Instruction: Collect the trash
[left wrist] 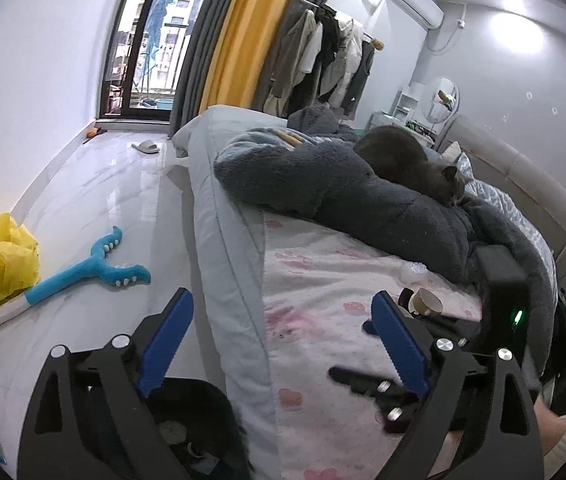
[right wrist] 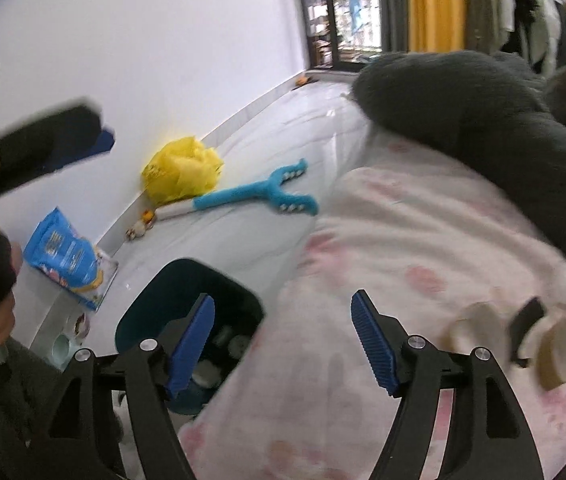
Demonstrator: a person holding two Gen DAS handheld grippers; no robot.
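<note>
Left hand-held gripper jaws wide, empty; right hand-held gripper likewise.

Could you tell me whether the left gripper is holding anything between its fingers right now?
No, the left gripper stands open with only the pink bedsheet visible between its blue fingers.

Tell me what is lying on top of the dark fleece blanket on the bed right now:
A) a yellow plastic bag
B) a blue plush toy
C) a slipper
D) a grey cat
D. In the left wrist view a grey cat is curled up on the dark fleece blanket; the yellow plastic bag, blue plush toy and slipper are all down on the floor.
</note>
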